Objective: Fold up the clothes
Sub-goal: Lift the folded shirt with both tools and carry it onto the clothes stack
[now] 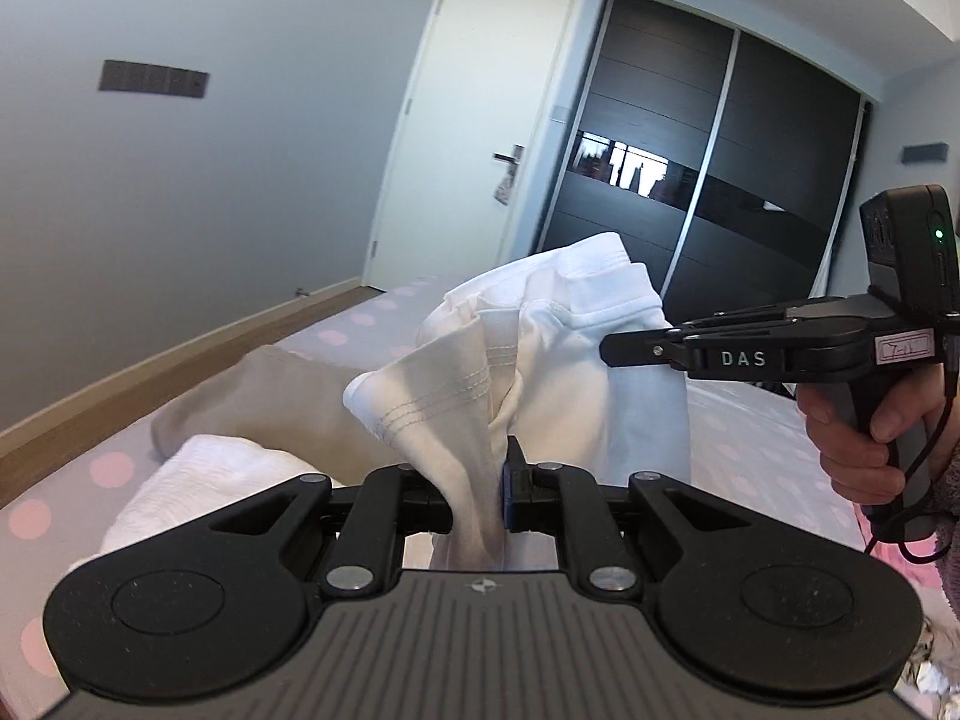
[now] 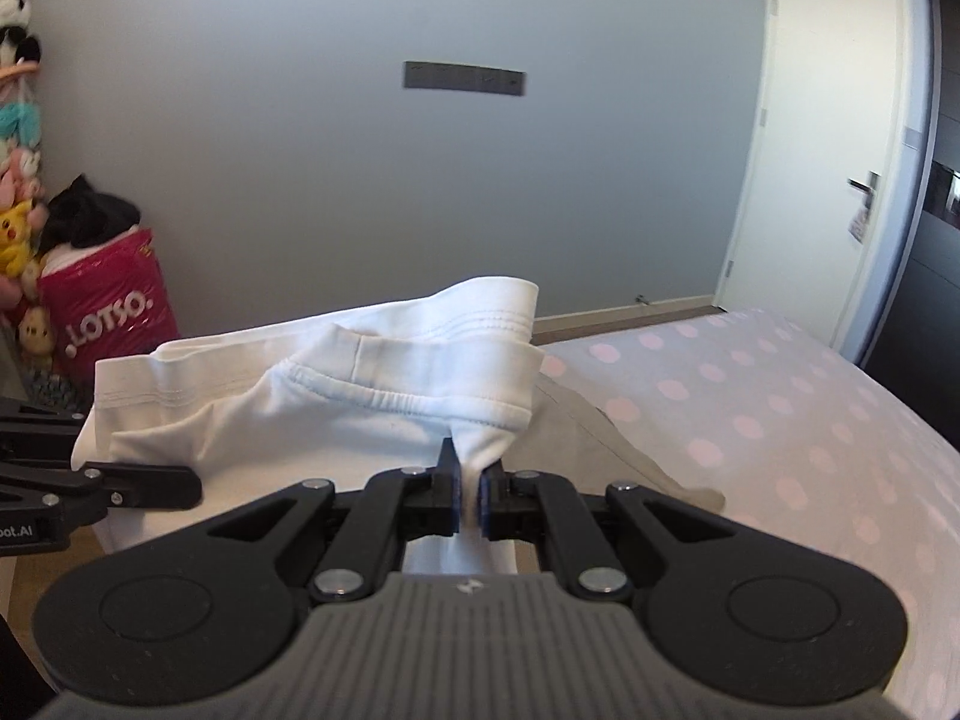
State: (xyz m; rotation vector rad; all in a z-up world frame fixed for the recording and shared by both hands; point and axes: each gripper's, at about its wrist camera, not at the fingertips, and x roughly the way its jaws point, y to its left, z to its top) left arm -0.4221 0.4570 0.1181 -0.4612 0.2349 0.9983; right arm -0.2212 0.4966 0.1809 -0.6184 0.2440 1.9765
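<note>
A white garment (image 1: pixel 540 348) with stitched hems hangs lifted above the bed, held at two places. My left gripper (image 1: pixel 480 480) is shut on a bunched fold of it. In the left wrist view my right gripper (image 1: pixel 606 351) comes in from the right, held by a hand (image 1: pixel 852 438), and bites the cloth's far edge. The right wrist view shows the same white garment (image 2: pixel 360 384) with its ribbed hem raised; my right gripper (image 2: pixel 468 492) is shut on a pinch of it. The left gripper (image 2: pixel 198 486) shows at the left edge there, against the cloth.
The bed (image 2: pixel 750 396) has a pale sheet with pink dots. A beige garment (image 1: pixel 288 402) and a folded white cloth (image 1: pixel 198 480) lie on it. A white door (image 1: pixel 474 120) and dark wardrobe (image 1: pixel 720 180) stand behind; a pink bag (image 2: pixel 102 312) and plush toys sit far left.
</note>
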